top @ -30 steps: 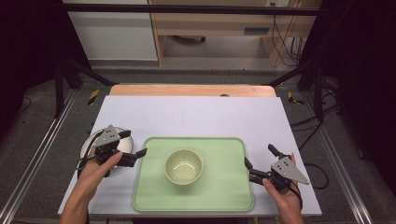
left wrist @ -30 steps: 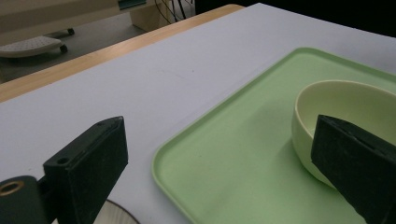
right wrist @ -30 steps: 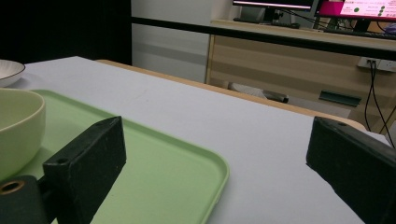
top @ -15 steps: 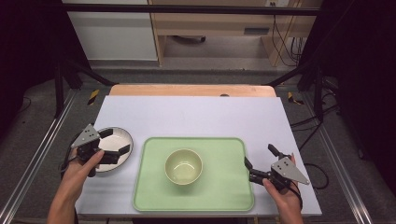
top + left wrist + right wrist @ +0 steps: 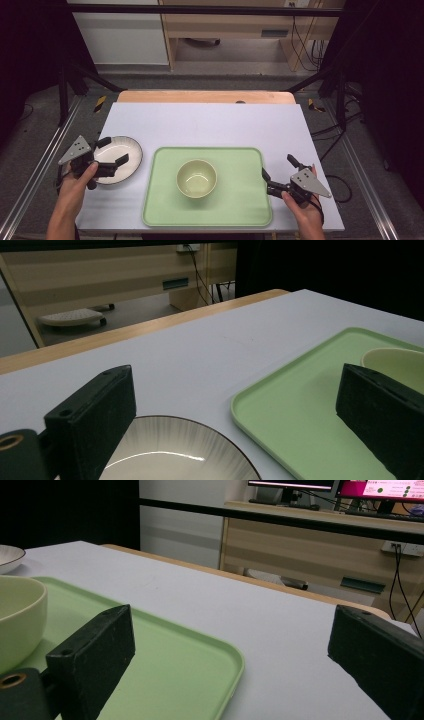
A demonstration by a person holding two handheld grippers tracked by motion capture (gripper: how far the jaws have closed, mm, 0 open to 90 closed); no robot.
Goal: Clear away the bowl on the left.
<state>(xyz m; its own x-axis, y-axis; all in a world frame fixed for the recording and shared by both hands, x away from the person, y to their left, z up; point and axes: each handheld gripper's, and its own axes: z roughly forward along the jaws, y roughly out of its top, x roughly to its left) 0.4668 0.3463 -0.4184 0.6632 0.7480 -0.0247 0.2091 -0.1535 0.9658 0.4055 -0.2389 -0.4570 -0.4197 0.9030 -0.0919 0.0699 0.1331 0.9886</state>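
A white plate with a dark rim (image 5: 126, 149) lies on the table left of a green tray (image 5: 240, 202). A pale yellow bowl (image 5: 196, 178) stands in the middle of the tray. My left gripper (image 5: 114, 150) hovers open over the plate's left part, nothing between its jaws. In the left gripper view the left gripper (image 5: 240, 390) looks over the plate (image 5: 175, 452) toward the tray (image 5: 300, 410) and bowl (image 5: 395, 365). My right gripper (image 5: 277, 166) stands open at the tray's right edge. In the right gripper view the right gripper (image 5: 232, 630) spans the tray's corner (image 5: 165, 655), with the bowl (image 5: 20, 615) at far left.
The white tabletop (image 5: 210, 125) stretches bare behind the tray to a wooden back edge (image 5: 205, 96). A black frame bar (image 5: 200, 9) crosses overhead at the back. Metal rails run along the floor on both sides.
My left gripper has drawn back to the left, from beside the tray's edge to the plate's left side, and more of the plate now shows. The right gripper has stayed put.
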